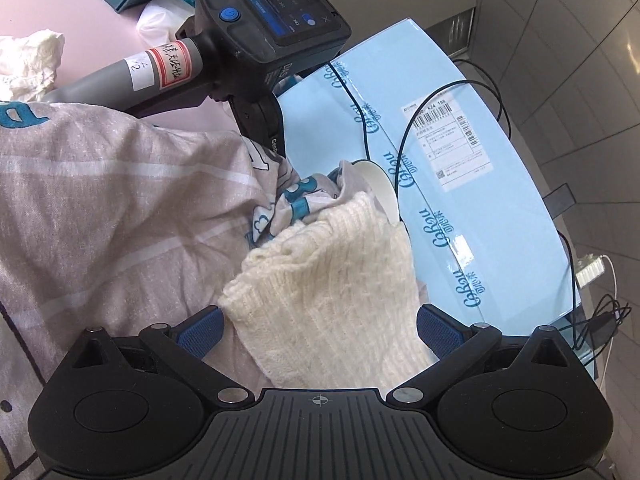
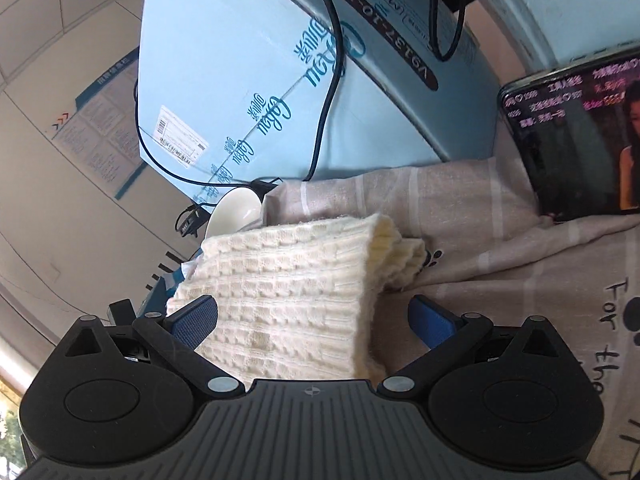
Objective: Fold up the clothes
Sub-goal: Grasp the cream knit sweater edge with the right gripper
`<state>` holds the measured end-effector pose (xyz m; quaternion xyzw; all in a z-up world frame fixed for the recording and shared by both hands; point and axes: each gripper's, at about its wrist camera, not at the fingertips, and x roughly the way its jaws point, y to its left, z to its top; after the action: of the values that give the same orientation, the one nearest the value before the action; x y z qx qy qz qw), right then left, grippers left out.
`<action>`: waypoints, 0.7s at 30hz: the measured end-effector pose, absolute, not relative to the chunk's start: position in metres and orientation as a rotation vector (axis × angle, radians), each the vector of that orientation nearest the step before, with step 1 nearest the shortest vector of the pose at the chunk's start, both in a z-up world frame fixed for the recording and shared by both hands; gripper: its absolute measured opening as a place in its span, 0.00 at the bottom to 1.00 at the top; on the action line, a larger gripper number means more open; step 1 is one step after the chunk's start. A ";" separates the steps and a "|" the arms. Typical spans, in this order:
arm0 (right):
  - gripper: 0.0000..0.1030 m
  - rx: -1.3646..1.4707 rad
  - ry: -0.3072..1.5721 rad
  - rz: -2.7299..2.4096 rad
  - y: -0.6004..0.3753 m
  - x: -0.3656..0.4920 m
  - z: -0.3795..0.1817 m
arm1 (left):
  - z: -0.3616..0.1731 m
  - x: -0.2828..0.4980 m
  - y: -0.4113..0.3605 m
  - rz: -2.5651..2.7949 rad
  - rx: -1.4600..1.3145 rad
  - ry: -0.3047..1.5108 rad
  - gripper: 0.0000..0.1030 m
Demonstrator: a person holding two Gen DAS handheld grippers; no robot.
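A cream knitted garment [image 1: 336,280] lies folded on a grey striped printed sheet [image 1: 120,200]. My left gripper [image 1: 318,330] is open, its blue pads either side of the knit's near end. In the right wrist view the same knit [image 2: 288,292] lies between the open fingers of my right gripper [image 2: 314,322], its ribbed folded edge [image 2: 400,252] at the far right. The body of the right gripper [image 1: 272,20] shows at the top of the left wrist view.
A large light blue cardboard box [image 1: 460,184] with black cables over it stands beside the sheet, also in the right wrist view [image 2: 240,80]. A white bowl [image 2: 234,212] sits by the knit. A phone [image 2: 580,136] with a lit screen leans at the right. Crumpled white cloth [image 1: 28,60] lies far left.
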<state>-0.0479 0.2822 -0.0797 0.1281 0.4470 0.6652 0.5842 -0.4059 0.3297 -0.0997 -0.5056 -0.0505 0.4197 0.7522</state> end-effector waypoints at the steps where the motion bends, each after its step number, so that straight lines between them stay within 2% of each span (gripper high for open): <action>1: 1.00 0.301 1.054 1.560 0.288 -0.050 -0.081 | -0.099 -0.400 0.332 0.918 -1.083 -0.083 1.00; 6: 0.97 0.265 1.029 1.596 0.304 -0.073 -0.084 | -0.096 -0.363 0.340 0.908 -0.913 0.082 1.00; 8: 0.91 0.273 1.020 1.608 0.300 -0.079 -0.083 | -0.096 -0.350 0.339 0.904 -0.841 0.122 1.00; 10: 0.72 0.287 1.013 1.611 0.293 -0.081 -0.081 | -0.098 -0.353 0.339 0.896 -0.847 0.084 1.00; 11: 0.66 0.287 1.008 1.604 0.290 -0.081 -0.081 | -0.099 -0.355 0.339 0.892 -0.851 0.073 0.99; 13: 0.43 0.288 0.999 1.589 0.284 -0.080 -0.079 | -0.100 -0.358 0.339 0.884 -0.858 0.050 0.98; 15: 0.31 0.270 0.969 1.582 0.280 -0.084 -0.078 | -0.101 -0.362 0.338 0.878 -0.865 0.029 0.93; 17: 0.28 0.257 0.916 1.626 0.275 -0.093 -0.074 | -0.100 -0.359 0.337 0.914 -0.843 0.059 0.85; 19: 0.24 0.254 0.872 1.676 0.270 -0.101 -0.067 | -0.100 -0.359 0.336 0.953 -0.830 0.076 0.73; 21: 0.23 0.269 0.862 1.723 0.265 -0.106 -0.061 | -0.100 -0.362 0.335 0.979 -0.834 0.070 0.56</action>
<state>-0.1065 0.2645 -0.0614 0.1141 0.3661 0.7321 0.5630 -0.3620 0.3353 -0.1001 -0.3886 0.0326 0.4564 0.7998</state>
